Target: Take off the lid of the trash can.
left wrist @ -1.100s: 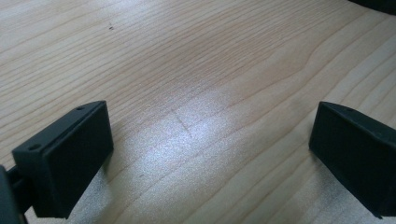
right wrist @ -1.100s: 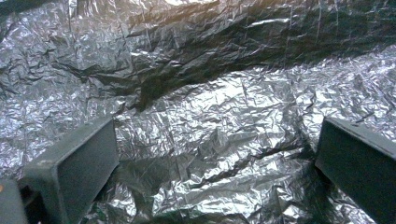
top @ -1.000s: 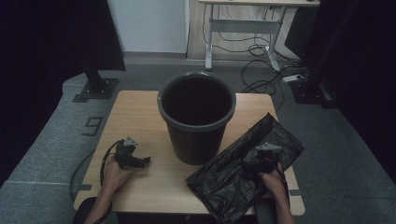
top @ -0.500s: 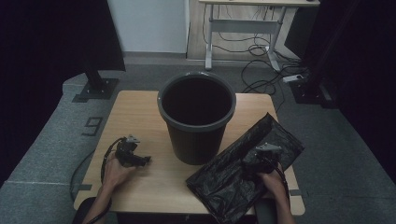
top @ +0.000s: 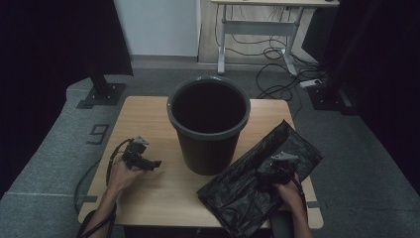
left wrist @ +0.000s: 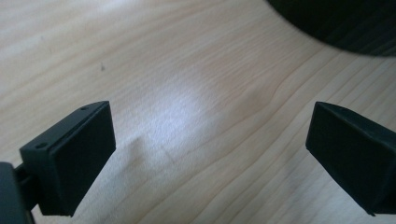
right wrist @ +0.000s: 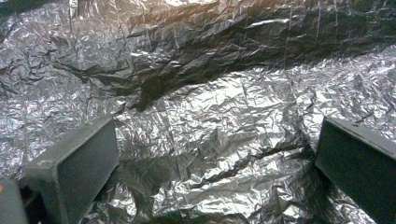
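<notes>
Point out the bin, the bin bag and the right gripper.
bin (top: 208,148): high view, front wall.
bin bag (top: 242,191): high view, crinkled middle.
right gripper (top: 265,171): high view, between its jaws.

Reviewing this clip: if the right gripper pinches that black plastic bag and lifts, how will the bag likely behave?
The black bag looks thin and heavily creased in the right gripper view, so it will probably drape limply rather than hold shape. Its glossy film may slip unless the jaws catch a fold. Lying flat with nothing visibly inside, it is likely very light. The right gripper stands open over it.
</notes>
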Motion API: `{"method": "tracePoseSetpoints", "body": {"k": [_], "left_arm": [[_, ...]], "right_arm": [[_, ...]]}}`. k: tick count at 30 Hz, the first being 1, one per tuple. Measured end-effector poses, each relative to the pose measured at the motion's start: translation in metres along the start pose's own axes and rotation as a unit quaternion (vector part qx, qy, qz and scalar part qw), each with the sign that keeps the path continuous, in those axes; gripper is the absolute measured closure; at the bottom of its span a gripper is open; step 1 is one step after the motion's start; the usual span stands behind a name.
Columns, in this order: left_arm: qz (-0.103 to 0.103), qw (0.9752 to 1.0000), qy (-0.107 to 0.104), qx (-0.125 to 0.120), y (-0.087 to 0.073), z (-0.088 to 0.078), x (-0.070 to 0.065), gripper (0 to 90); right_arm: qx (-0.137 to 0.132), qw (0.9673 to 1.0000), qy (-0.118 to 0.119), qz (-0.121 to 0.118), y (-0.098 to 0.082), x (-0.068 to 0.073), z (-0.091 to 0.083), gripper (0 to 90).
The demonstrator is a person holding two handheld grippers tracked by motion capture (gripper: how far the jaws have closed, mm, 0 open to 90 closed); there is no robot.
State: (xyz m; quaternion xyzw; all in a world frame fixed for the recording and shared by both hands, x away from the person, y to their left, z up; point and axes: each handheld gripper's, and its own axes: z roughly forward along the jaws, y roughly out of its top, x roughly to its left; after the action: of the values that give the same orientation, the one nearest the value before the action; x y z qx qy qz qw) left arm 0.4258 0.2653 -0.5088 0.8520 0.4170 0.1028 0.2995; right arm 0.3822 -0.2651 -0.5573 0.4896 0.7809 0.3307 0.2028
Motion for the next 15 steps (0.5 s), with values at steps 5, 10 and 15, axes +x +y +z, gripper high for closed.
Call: {"method": "tracePoseSetpoints", "body": {"k": [5,10,15], "left_arm": [[0.002,1.0,-0.006,-0.005,0.014,-0.009,0.001,0.7],[0.012,0.9999,-0.006,-0.009,0.025,-0.018,0.001,1.3],[0.029,0.9995,0.003,-0.006,0.038,-0.027,0.001,2.1]], "right_arm": [[0.0,1.0,0.0,0.0,0.0,0.0,0.0,0.0],[0.0,1.0,0.0,0.0,0.0,0.0,0.0,0.0],[0.0,1.0,0.0,0.0,0.0,0.0,0.0,0.0]]}}
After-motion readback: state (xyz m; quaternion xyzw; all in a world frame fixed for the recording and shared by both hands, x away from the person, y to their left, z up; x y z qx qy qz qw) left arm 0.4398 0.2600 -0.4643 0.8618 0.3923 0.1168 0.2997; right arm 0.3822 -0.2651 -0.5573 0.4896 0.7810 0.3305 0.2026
